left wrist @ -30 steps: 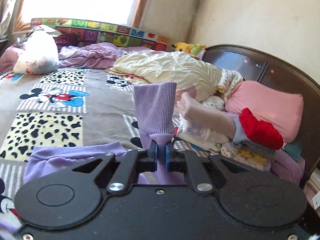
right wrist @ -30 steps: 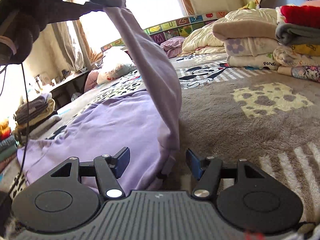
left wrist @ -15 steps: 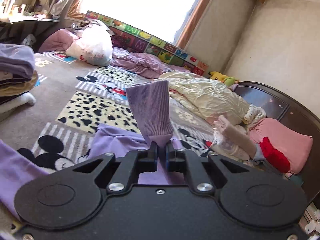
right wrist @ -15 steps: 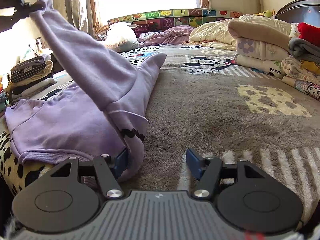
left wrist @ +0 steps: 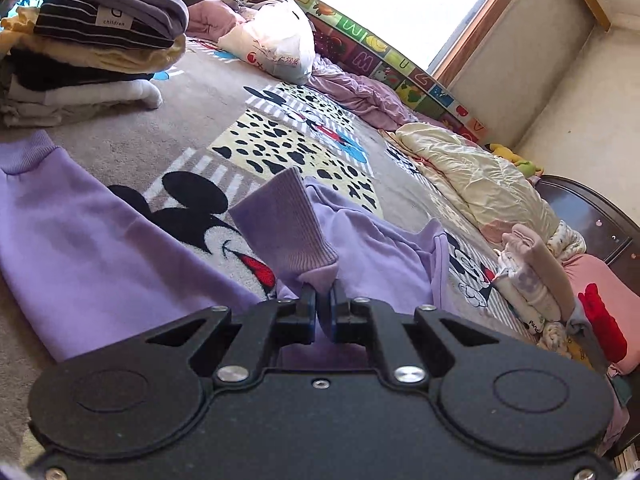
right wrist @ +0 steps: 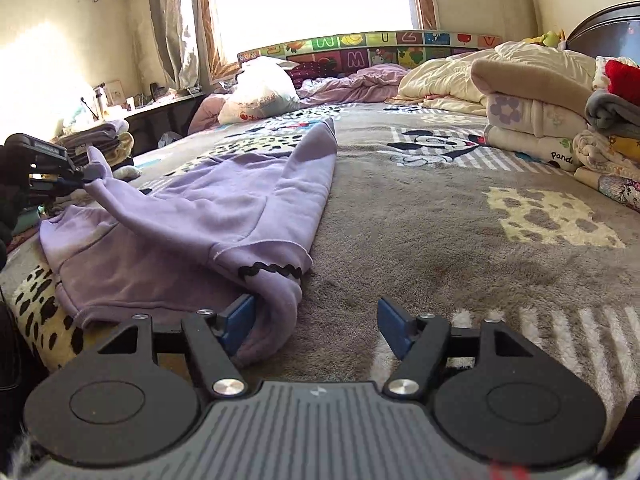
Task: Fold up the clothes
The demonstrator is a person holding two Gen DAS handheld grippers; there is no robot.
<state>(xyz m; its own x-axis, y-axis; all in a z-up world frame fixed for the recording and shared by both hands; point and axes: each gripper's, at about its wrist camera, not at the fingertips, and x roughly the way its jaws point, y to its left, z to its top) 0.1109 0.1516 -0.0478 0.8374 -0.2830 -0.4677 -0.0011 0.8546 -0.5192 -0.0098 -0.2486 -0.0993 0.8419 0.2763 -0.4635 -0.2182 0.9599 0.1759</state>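
Hoodie (right wrist: 192,216) lies spread on the blanket (right wrist: 420,240), its sleeve drawn out leftward. Left gripper (left wrist: 323,312) is clamped on the ribbed cuff (left wrist: 286,224). Right gripper (right wrist: 316,324) rests low on the blanket, jaws apart, its left finger touching the hoodie's near fold.
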